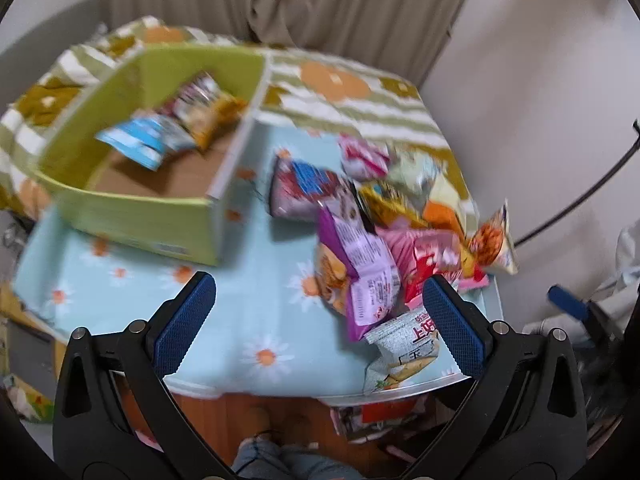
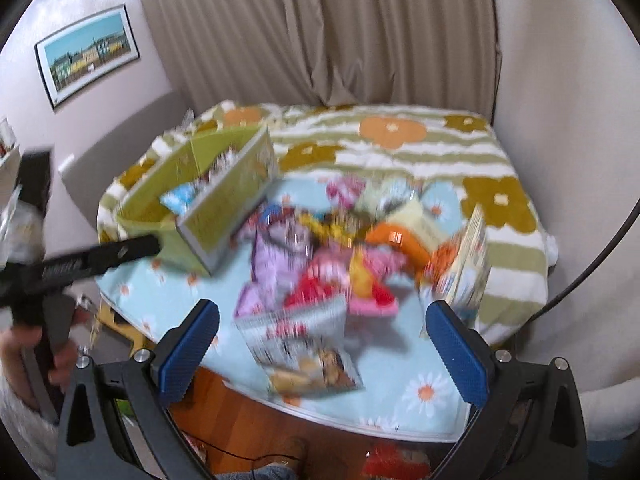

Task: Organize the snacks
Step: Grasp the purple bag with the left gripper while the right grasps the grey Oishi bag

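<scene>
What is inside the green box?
The green box holds a blue packet and a yellow-orange one; anything beneath them is hidden.

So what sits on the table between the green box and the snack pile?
Nothing: in the left wrist view only bare daisy-print cloth separates the green box from the snack pile.

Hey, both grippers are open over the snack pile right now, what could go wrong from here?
The white snack packet lies at the near edge of the light blue daisy tablecloth; a nudge might push it off. The loose heap of snack bags overlaps, so the open left gripper may catch two at once. The green cardboard box sits close by; a swing could bump it.
</scene>
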`<action>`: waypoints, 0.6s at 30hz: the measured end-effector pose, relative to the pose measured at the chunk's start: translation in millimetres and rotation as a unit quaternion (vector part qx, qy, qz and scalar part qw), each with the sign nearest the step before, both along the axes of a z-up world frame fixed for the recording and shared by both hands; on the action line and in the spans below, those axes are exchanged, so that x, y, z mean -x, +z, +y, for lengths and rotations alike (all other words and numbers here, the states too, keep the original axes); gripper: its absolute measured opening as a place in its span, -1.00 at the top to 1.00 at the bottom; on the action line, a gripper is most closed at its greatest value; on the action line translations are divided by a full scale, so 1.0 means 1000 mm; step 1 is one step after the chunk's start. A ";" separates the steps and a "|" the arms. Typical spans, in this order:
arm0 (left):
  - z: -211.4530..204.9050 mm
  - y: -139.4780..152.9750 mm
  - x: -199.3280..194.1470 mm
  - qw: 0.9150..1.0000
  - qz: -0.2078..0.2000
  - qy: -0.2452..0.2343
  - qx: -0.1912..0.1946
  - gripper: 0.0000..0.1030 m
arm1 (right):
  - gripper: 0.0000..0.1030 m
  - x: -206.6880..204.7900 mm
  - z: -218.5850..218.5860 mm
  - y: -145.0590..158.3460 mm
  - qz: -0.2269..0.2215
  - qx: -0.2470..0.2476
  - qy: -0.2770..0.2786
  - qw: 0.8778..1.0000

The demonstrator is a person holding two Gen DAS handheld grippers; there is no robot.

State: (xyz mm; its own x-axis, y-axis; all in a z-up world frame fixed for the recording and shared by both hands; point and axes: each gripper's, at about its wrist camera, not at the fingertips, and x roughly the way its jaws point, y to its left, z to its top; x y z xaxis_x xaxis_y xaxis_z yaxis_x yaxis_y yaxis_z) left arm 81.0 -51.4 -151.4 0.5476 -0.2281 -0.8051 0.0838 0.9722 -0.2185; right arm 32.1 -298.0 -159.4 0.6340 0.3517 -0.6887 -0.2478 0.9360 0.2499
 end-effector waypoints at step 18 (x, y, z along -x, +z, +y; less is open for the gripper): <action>-0.052 -0.110 -0.087 0.994 0.090 -0.067 0.016 -0.97 | -1.00 -0.022 0.049 -0.108 0.030 0.007 0.073 0.997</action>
